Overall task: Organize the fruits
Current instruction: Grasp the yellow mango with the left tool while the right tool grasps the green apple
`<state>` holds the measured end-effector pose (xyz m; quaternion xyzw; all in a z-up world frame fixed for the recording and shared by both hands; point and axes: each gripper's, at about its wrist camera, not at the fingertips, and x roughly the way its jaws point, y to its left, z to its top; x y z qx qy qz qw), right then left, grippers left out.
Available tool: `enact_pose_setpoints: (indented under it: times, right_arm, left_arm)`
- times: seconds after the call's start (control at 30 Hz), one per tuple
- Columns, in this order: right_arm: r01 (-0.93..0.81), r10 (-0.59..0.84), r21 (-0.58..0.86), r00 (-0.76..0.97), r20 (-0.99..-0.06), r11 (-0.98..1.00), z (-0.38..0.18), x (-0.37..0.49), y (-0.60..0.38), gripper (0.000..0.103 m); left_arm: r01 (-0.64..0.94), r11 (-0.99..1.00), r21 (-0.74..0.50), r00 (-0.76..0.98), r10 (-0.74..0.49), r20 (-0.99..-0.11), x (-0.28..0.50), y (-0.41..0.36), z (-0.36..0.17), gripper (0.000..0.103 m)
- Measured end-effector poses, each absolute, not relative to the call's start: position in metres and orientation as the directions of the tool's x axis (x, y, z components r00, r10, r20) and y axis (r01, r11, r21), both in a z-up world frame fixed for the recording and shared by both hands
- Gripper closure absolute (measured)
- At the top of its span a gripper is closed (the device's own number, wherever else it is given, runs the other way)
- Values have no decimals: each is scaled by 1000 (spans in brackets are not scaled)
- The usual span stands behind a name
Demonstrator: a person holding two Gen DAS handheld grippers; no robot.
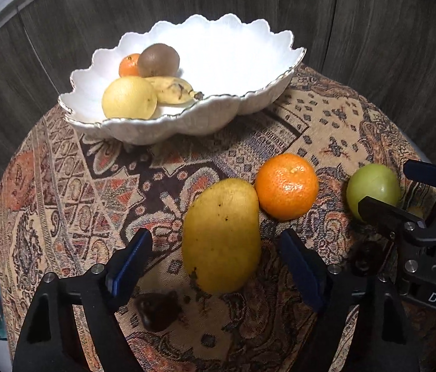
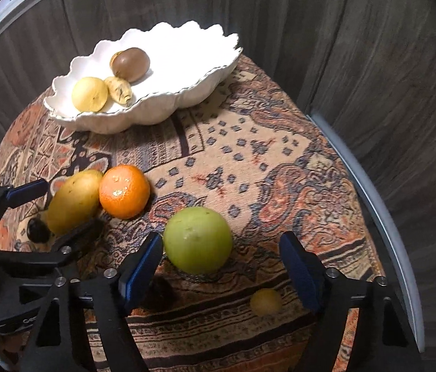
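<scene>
Both sets of jaws stood wide open and held nothing: the left gripper (image 1: 215, 266) straddled the long yellow-green mango (image 1: 221, 235) without touching it, and the right gripper (image 2: 221, 266) framed the round green apple-like fruit (image 2: 198, 239), its left pad just beside the skin. Both fruits lay on the patterned woven tablecloth (image 2: 249, 161) toward the near edge of the round table, the mango touching the bright orange mandarin (image 1: 286, 186) on its far right. I judged the mango fairly heavy, smooth and easily bruised, best taken across its broad middle; the green fruit looked firm and liable to roll, so a hold across its widest part seemed right. At the far edge sat the white scalloped ceramic bowl (image 1: 218, 114), already holding a round yellow citrus (image 1: 129, 97), a spotted banana (image 1: 174, 90), a brown kiwi-like fruit (image 1: 159, 60) and a second small mandarin (image 1: 128, 64), half hidden behind them. A small yellow fruit (image 2: 266, 302) and a dark object (image 1: 156, 311) near the grippers were too blurred to identify.
</scene>
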<state>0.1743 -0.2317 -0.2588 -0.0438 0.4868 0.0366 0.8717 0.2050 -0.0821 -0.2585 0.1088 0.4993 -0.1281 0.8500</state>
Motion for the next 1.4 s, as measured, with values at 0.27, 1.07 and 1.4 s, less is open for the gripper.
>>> enact_pose_setpoints:
  times: [0.27, 1.07, 1.4]
  right_arm:
    - [-118, 58, -1, 493, -868, 993, -270, 184, -229, 41]
    - [-114, 93, 40, 508, -856, 993, -267, 179, -231, 54]
    - [-117, 98, 42, 530, -843, 992, -255, 176, -229, 54]
  left_arm:
    - [322, 947, 17, 441, -134, -888, 212, -79, -269, 27]
    - [328, 944, 9, 446, -147, -883, 206, -81, -261, 55]
    - [317, 948, 10, 479, -151, -865, 203, -75, -237, 55]
